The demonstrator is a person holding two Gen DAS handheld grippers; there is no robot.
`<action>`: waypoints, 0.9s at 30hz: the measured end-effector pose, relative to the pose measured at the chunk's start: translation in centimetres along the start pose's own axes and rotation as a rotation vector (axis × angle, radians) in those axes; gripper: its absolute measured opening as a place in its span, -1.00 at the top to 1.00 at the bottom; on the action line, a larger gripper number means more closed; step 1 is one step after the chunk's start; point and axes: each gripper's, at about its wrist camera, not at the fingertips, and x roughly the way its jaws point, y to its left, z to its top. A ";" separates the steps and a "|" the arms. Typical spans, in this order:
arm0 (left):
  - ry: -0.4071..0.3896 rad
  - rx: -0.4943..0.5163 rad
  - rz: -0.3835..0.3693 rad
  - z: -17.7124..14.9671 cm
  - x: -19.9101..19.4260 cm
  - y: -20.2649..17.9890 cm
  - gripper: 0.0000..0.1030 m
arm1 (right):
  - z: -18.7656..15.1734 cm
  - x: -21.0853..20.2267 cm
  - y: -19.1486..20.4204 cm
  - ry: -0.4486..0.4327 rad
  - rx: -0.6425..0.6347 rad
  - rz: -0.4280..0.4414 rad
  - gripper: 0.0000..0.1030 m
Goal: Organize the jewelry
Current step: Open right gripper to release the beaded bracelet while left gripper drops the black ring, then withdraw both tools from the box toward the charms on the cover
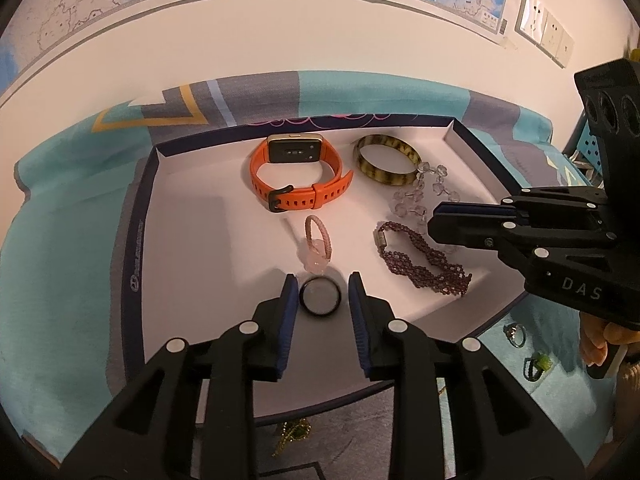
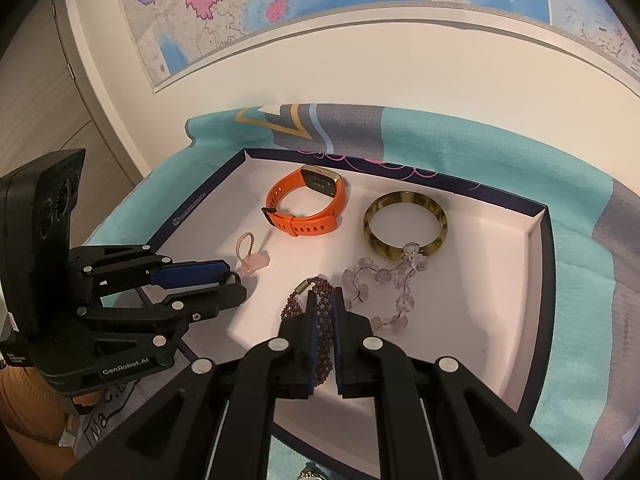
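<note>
Left claw: my nearest thing, its blue pads spread wide over the near part of the tray, holding nothing.
Black ring: lies flat on the tray floor between my left pads, with a gap on each side.
Right claw: narrow, my pads pressed on the purple beaded bracelet, which runs between them.
Purple beaded bracelet, far end: its metal clasp pokes out beyond my right fingertips, over the white floor; in the left wrist view the strand lies wavy on the floor at the tray's right side.
Tray: shallow, white inside, dark blue rim, sitting on a teal and grey cloth.
Orange watch: at the back of the tray, strap buckled into a loop, standing on its edge.
Tortoiseshell bangle: just right of the watch, lying flat.
Clear bead bracelet: one end touches the bangle, the rest loops toward my right claw.
Pink braided ring: mid tray, just beyond the black ring, with a pale pink stone at its near end.
Outside the tray: two green-toned rings on the cloth at right, and a gold-green piece at the near edge, partly hidden under my left claw.
Wall: a map hangs behind the table.
</note>
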 end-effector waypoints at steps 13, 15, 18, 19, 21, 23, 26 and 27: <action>-0.113 -0.013 0.007 -1.0 -5.1 0.8 0.20 | -0.8 -2.6 0.4 -0.049 0.009 0.014 0.60; -0.122 -0.015 0.009 -1.4 -5.8 1.0 0.17 | -1.0 -3.0 0.5 -0.052 0.006 0.016 0.58; -0.133 -0.022 0.022 -2.1 -6.9 1.5 0.16 | -1.4 -3.6 0.8 -0.060 0.008 0.026 0.51; -0.135 -0.024 0.023 -2.4 -7.2 1.6 0.16 | -1.6 -3.9 0.8 -0.063 0.008 0.027 0.50; -0.137 -0.030 0.028 -2.9 -7.7 1.8 0.15 | -2.0 -4.4 1.0 -0.067 0.009 0.033 0.49; -0.137 -0.037 0.031 -3.4 -8.0 1.9 0.15 | -2.3 -4.7 1.2 -0.069 0.008 0.035 0.48; -0.136 -0.039 0.034 -4.2 -8.4 1.9 0.15 | -2.9 -5.1 1.5 -0.068 0.003 0.041 0.47; -0.135 -0.038 0.036 -4.4 -8.4 1.9 0.14 | -3.1 -5.3 1.7 -0.066 0.000 0.042 0.47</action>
